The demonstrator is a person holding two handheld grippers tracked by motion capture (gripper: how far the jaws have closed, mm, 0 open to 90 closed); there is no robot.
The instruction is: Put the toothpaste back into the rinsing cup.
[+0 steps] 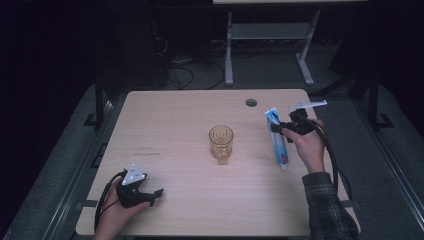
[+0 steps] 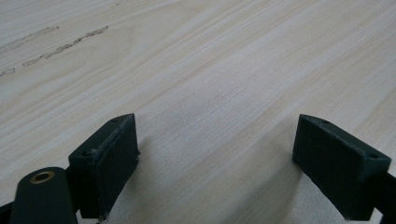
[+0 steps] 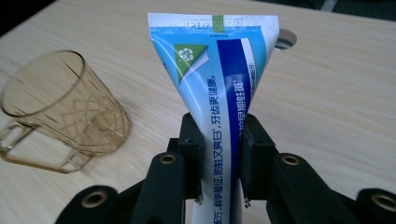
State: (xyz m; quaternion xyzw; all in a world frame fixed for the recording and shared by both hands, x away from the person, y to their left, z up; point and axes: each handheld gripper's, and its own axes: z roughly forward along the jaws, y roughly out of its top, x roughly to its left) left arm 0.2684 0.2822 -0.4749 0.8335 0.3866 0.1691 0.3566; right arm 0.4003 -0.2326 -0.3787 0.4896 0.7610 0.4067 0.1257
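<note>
Toothpaste tube (image 3: 219, 93) in right claw (image 3: 220, 158).

A pale wood table (image 1: 170, 115) in a dim room

The tabletop has light grain, rounded corners and a round cable hole (image 1: 251, 103) near its far edge (faint scuff marks (image 1: 145, 151) show on the left part). Grey carpet floor (image 1: 395, 150) surrounds it, dark at the edges. Beyond the far edge stands a grey metal desk frame (image 1: 270, 45), with tangled black cables (image 1: 182, 67) on the floor to its left. The background is nearly black.
</note>
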